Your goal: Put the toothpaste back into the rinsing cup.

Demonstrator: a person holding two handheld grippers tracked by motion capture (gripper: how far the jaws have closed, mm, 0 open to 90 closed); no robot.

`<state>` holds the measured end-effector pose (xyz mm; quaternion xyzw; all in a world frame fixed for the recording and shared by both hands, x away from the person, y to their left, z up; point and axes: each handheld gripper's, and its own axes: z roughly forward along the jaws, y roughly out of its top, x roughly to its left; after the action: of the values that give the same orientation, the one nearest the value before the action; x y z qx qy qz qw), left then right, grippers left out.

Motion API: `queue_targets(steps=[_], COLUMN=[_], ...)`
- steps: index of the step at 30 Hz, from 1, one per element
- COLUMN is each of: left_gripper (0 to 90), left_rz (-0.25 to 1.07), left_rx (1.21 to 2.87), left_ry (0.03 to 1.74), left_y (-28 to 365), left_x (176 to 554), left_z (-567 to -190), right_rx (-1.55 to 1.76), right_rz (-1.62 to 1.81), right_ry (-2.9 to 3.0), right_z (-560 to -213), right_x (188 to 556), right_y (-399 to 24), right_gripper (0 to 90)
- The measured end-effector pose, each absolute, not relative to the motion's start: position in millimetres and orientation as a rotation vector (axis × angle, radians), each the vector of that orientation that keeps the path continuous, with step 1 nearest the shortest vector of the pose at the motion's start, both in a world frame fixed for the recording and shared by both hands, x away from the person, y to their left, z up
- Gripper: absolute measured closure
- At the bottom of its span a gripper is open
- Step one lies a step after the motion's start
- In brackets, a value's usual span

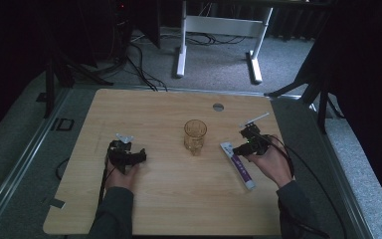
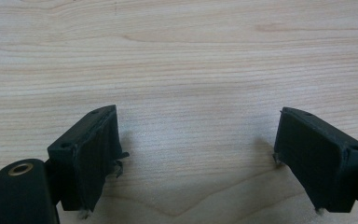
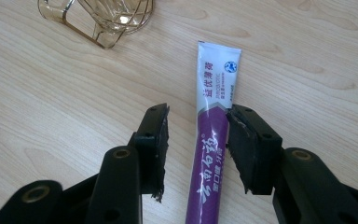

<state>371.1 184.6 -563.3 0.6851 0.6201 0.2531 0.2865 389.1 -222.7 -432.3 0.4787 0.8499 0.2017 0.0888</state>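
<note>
Right gripper view is showing the toothpaste tube [image 3: 213, 135] lying flat on the table [image 3: 51, 107], its long axis running straight ahead between the jaws of the right gripper [image 3: 196, 140], which are straddling it unclenched, the right pad nearly touching. The left gripper [image 2: 196, 154] is resting open, well apart. The tube's cap end is cut off below; the glass cup [image 3: 107, 18] is partly cropped.

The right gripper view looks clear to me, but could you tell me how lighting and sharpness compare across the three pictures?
High view: dim, dark surroundings, tabletop lit, glass cup small and soft. Left gripper view: bright, wood grain sharp, soft shadows beside the jaws. Right gripper view: even light, print on the toothpaste tube legible, slight glints on the cup.
</note>
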Motion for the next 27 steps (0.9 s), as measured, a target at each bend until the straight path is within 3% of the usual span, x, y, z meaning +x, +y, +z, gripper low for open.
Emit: queue_targets(steps=[27], left_gripper=[14.2], left_rz=[0.677], left_rx=[1.832], left_ry=[1.656], left_y=[184.7], left_x=[371.1], left_z=[-563.3], right_rx=[1.434], right_rz=[0.493], right_ry=[2.588], right_z=[-442.7], right_x=[397.2], right_y=[-214.3], right_gripper=[57.8])
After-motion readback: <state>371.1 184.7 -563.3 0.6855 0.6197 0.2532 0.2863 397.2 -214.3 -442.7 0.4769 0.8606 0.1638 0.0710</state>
